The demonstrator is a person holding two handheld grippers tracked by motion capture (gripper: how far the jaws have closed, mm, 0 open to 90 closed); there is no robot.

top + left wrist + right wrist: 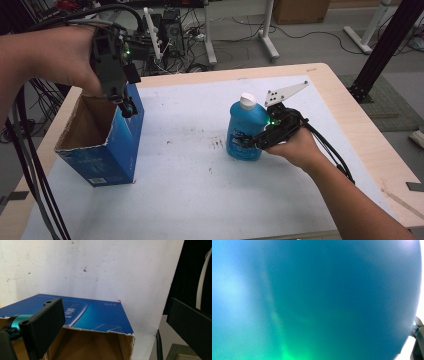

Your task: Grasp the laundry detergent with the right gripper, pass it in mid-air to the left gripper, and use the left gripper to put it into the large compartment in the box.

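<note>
Forearms enter from the lower edge of the high view, each hand carrying a pair of tongs. Right tongs (245,142) lie level at the side of a blue bottle (243,131) with a white cap (247,101); the bottle stands upright near the middle of the bench (200,200), on its white cover. Whether the jaws already press on the bottle cannot be told from the high view; in the right gripper view the bottle's blue wall (312,297) sits directly against the lens, lit green from below. Left tongs (125,107) point downward over the far right corner of an open blue cardboard box (107,160), which stands at the left side of the bench, well apart from the bottle. In the left gripper view the jaws stand wide apart, one over the box's torn rim (100,330), the other beyond its corner, with nothing held between them.
</note>
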